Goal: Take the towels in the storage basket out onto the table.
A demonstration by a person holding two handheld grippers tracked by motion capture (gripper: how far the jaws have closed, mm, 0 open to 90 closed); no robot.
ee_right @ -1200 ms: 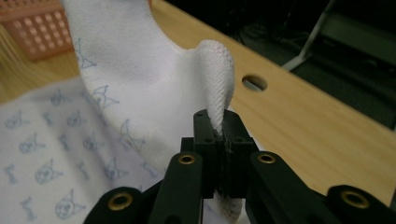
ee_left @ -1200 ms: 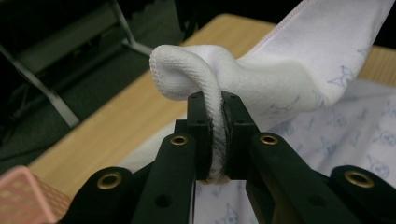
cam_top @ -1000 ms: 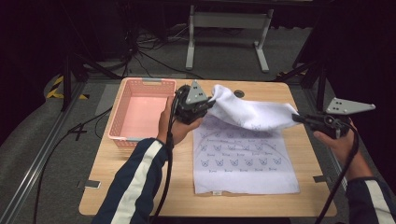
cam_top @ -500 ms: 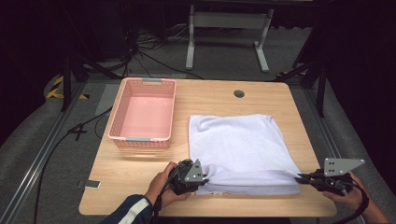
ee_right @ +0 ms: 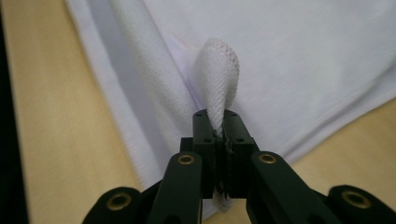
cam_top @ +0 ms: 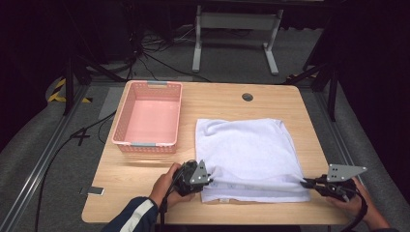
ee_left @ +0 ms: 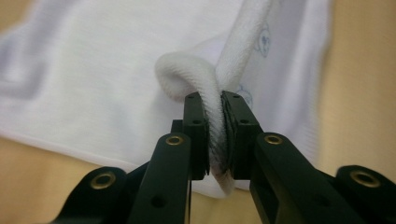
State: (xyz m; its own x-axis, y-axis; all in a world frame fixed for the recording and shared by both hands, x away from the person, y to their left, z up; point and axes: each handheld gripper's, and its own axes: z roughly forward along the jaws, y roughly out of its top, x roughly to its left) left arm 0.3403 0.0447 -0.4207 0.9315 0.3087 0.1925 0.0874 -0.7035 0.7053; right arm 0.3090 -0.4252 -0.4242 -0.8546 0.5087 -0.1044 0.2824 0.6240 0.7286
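- Both clamped on towel (cam_top: 246, 152) corners: left gripper (ee_left: 215, 135), right gripper (ee_right: 218, 140).
- Lay the folded edge square on the near edge.
- Release together, on the table (cam_top: 217, 104).

Bare desk (cam_top: 270, 104) runs along the far edge and down the narrow strip by the right edge, open to a passing hand. The pink basket (cam_top: 149, 118) blocks the far left corner. The white towel (cam_top: 246, 150) covers the right half up to the near edge.
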